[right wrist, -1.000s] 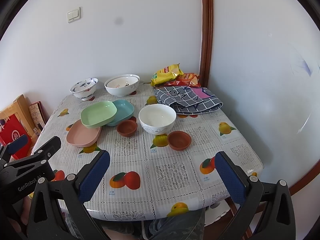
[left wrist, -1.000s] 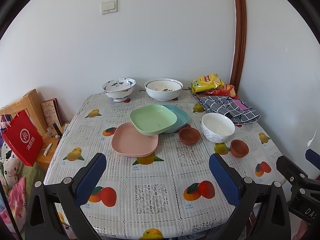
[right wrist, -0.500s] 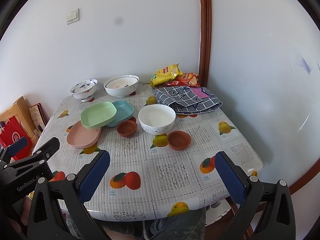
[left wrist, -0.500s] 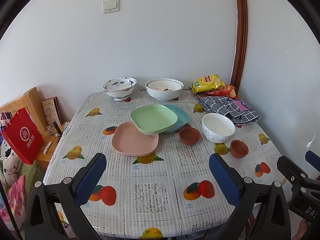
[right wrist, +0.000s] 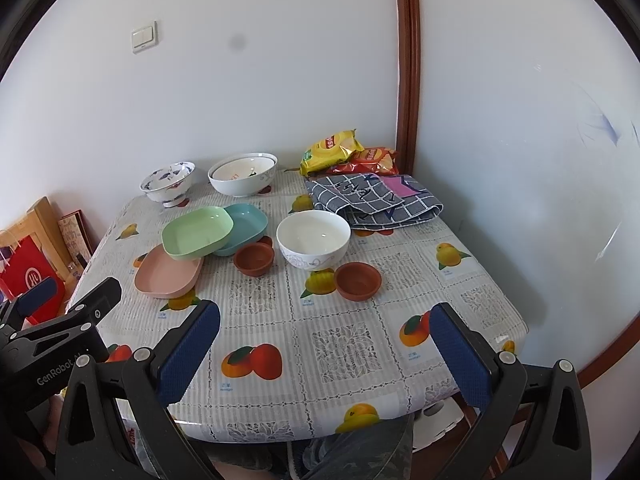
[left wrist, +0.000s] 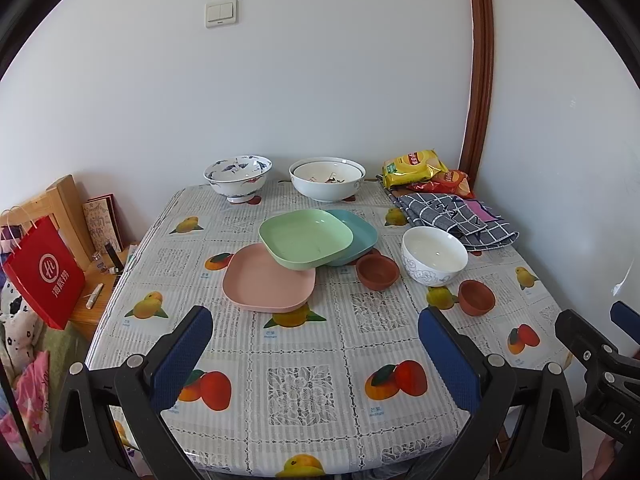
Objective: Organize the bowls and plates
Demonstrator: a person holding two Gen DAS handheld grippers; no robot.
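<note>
Left tool (left wrist: 316, 344): I hold it spread wide over the near table edge, nothing between the pads.
Right tool (right wrist: 326, 340): equally wide apart and empty; it sits to the right of the left one, whose body shows at 8 o'clock in the right view.
Key relation: the plates lie ahead at 12 o'clock from the left tool, at 11 from the right. I judge the left tool nearer to them.
Plates: the green plate (left wrist: 306, 238) rests tilted, overlapping the pink plate (left wrist: 268, 278) and the teal plate (left wrist: 358, 236). The trio runs from 7 to 1 o'clock.
Bowls: the white bowl (right wrist: 313, 240) stands at 12 from the right tool, with a brown cup (right wrist: 254, 258) to its left and another (right wrist: 357, 280) nearer, at its right. Two bowls wait by the wall: a patterned bowl (left wrist: 238, 176) and a wide bowl (left wrist: 327, 178).
Table (left wrist: 300, 384): fruit-print oilcloth, likely slick.
Room: snack bags (left wrist: 416, 164) and a checked cloth (left wrist: 456, 216) sit at the far right corner; a red bag (left wrist: 44, 272) hangs off at 9.
</note>
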